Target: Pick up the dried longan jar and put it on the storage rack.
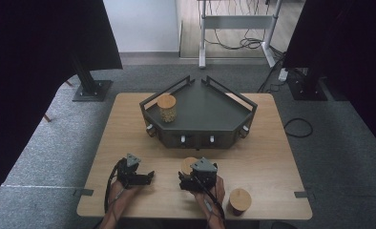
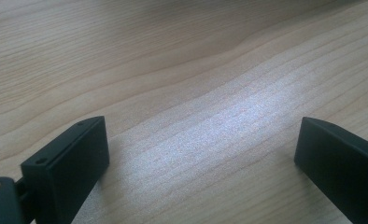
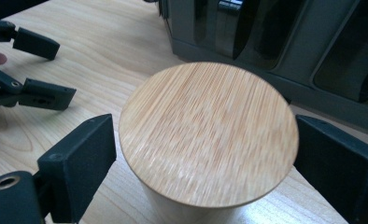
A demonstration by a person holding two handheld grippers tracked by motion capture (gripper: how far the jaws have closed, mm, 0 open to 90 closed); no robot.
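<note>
Jar (image 3: 209,135) stood on counter (image 1: 272,157) before tray (image 1: 200,112), bracketed by right gripper (image 3: 205,154); jaws at lid's sides, grip unconfirmed. Left gripper (image 2: 201,154) held open, empty, clear of work.

Both forearms come in from the near edge, each hand wrapped around its tool. The left gripper (image 1: 150,177) lies low, pointing sideways toward the other, fingers (image 2: 74,163) spread wide with nothing between them. The right gripper (image 1: 188,172) points forward, fingers (image 3: 79,163) parted, barely off contact either side.
</note>
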